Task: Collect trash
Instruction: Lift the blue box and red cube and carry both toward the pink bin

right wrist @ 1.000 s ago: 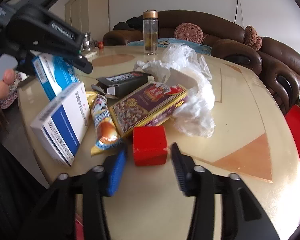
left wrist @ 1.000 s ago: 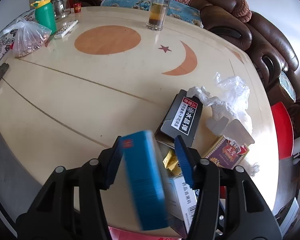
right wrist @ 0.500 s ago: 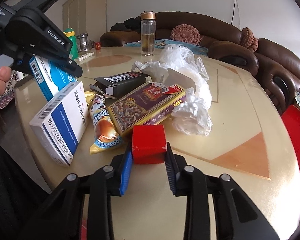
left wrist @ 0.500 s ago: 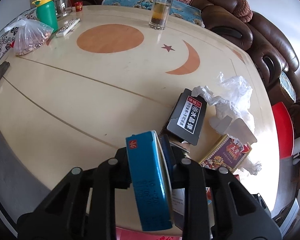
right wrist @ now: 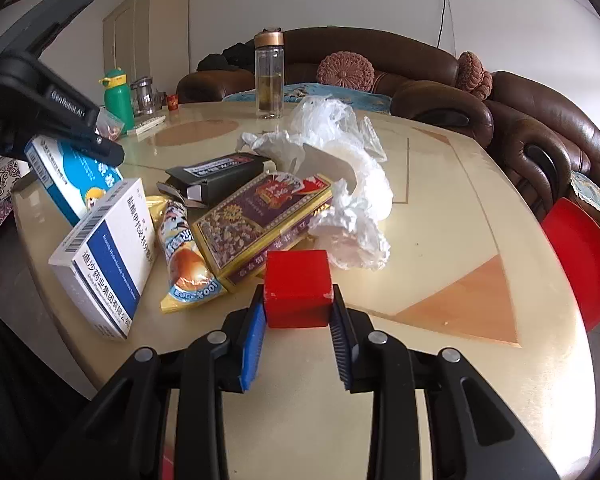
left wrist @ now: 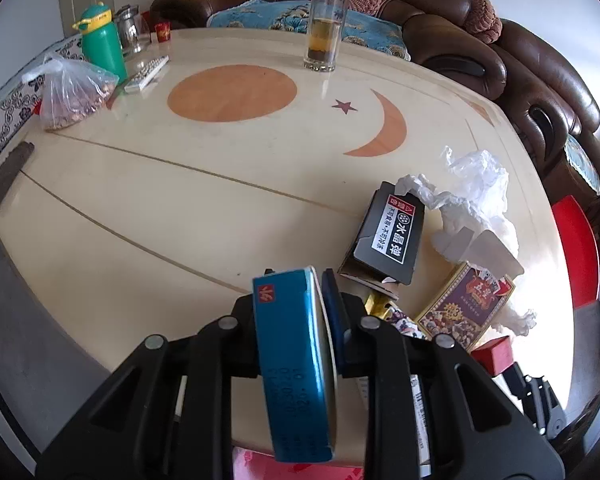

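Two hand-held grippers are working over a cream round bench (left wrist: pixel 148 208) scattered with trash. The left gripper (left wrist: pixel 296 300) is holding a blue medicine box (left wrist: pixel 296 364); its fingers are closed flat against the box's broad faces, and the box is sitting on edge with its long axis running back toward the camera, raised near the bench's front edge. The right gripper (right wrist: pixel 298 300) is pinching a small red cube (right wrist: pixel 297 288), its blue-padded fingers pressing the cube's left and right sides; whether the cube is off the bench cannot be told.

Just beyond the cube, the rest of the pile is waiting: a purple and gold carton (right wrist: pixel 260 220), a snack wrapper (right wrist: pixel 184 256), a white and blue medicine box (right wrist: pixel 108 264), a black carton (right wrist: pixel 216 178) and crumpled clear plastic (right wrist: pixel 340 184). No bin is showing in either view, so both loads probably need carrying off the bench's front edge.
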### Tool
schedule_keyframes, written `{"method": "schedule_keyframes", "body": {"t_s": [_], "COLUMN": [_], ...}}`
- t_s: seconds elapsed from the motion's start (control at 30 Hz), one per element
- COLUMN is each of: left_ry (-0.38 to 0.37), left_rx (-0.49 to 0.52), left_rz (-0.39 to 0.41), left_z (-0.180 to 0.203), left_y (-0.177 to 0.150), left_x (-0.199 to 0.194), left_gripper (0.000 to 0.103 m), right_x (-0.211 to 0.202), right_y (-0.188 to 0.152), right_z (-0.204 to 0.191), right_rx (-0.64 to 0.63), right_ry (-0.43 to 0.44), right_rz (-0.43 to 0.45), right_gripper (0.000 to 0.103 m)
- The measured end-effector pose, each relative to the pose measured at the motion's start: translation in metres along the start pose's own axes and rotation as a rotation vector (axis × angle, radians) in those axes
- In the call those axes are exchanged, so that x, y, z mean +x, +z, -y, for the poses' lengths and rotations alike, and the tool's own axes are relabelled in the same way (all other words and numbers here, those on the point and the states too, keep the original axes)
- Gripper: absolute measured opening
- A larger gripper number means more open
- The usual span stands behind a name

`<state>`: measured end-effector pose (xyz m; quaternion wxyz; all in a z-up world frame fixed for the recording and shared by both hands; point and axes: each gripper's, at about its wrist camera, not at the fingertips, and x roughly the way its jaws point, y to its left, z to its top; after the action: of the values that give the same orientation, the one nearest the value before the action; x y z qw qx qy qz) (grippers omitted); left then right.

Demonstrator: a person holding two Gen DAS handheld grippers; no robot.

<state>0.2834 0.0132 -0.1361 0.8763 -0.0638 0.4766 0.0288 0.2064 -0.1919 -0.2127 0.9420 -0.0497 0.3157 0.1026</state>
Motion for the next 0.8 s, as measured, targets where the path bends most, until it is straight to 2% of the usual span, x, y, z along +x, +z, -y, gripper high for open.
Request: {"method": "schedule_keyframes", "body": {"t_s": [0.47, 0.8], "left_ry": [0.001, -0.026], "left_rx": [0.029, 0.081], "left_rz": [0.058, 0.115], "left_z": [-0.006, -0.007], "left_y": [-0.005, -0.025], "left_x": [-0.024, -0.067], "left_gripper": [0.023, 0.023], "right_x": [-0.02, -0.057], "right_y": [0.009, 0.03], "right_z": [0.002, -0.007], "right_rx": [0.028, 0.034], "right_ry": [-0.035, -0.08], "right_rz": [0.014, 0.062], "right_gripper": [0.03, 0.03]}}
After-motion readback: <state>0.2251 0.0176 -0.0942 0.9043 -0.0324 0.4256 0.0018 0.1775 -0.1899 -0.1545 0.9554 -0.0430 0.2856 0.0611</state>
